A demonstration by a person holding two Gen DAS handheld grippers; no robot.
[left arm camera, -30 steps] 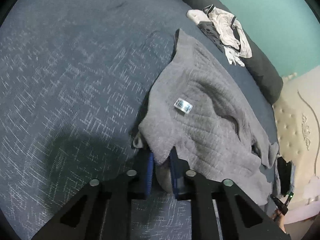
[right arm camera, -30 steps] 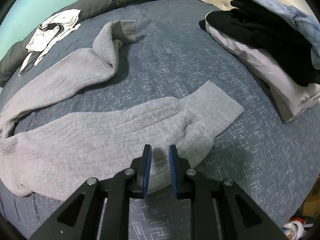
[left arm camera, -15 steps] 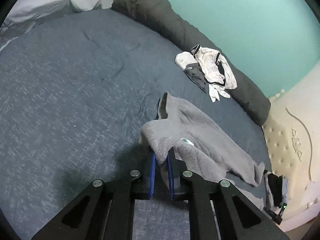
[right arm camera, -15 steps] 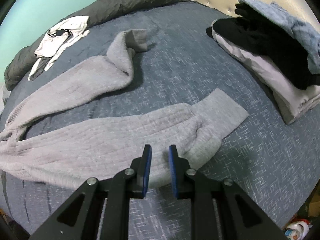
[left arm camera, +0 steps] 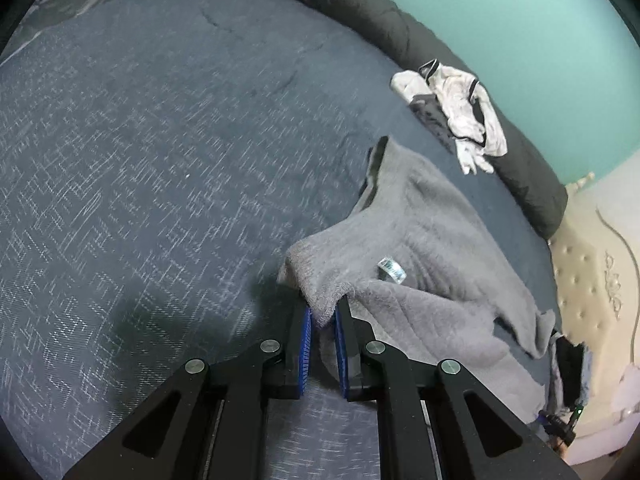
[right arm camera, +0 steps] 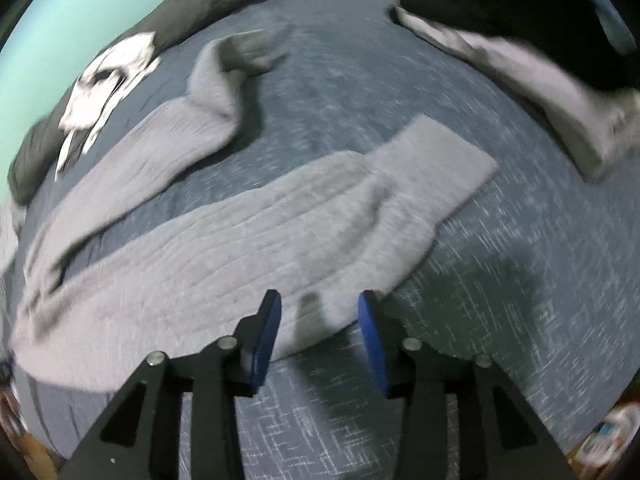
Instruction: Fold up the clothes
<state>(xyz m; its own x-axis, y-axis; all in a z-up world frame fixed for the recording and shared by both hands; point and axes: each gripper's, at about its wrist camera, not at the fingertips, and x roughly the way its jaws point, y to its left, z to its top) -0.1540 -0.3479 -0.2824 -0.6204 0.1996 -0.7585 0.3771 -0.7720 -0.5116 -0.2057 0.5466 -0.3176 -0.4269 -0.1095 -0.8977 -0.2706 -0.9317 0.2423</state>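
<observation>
Covering nearly all of both views, a big bed with a dark blue cover (left arm camera: 160,160) was seen, and its far side was cut off by the round picture edge. Much bare cover was left open on the left of the left wrist view. The grey sweater (right arm camera: 240,240) was spread across the bed, with both sleeves laid out, though the right wrist view was blurred and small things were hard to make out. A stack of folded clothes (right arm camera: 520,52) was cut off at the top right. A small pile of white clothes (left arm camera: 460,108) was seen by the dark bolster (left arm camera: 380,20). The sweater's edge was pinched tight by the left gripper (left arm camera: 322,316) and lifted. The right gripper (right arm camera: 318,312) was spread wide over the sleeve, where before it had been nearly closed.
</observation>
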